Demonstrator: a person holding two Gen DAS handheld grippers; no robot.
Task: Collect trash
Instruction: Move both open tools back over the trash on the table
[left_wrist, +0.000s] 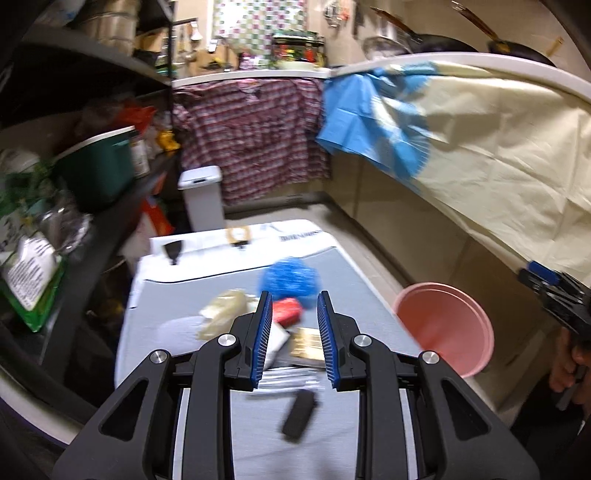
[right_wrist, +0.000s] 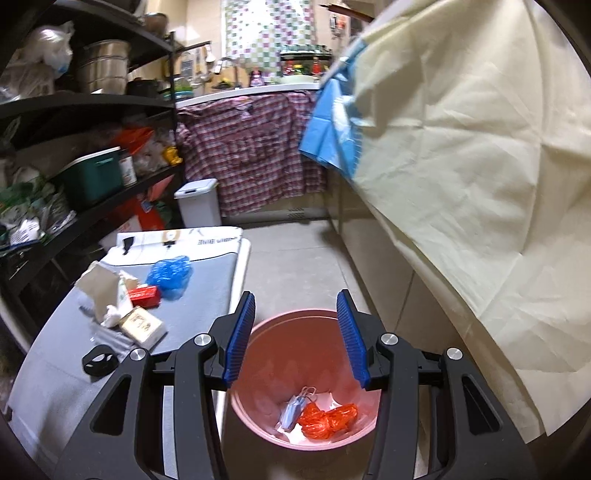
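At six o'clock in the right view, the empty, parted right gripper (right_wrist: 297, 334) hangs over the round pink plastic bucket (right_wrist: 266, 325), seemingly for dropping trash, while the narrowly open, empty left gripper (left_wrist: 294, 334) aims at blurred litter such as the small red carton (left_wrist: 288, 310) on the grey table (left_wrist: 343, 266).

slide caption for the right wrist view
Open right gripper above pink bin holding an orange bag and face mask.

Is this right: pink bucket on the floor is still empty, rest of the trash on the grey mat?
Not empty. The right wrist view shows the pink bucket already holding an orange plastic bag and a blue face mask. The rest stands: bucket on the floor, remaining trash on the grey mat.
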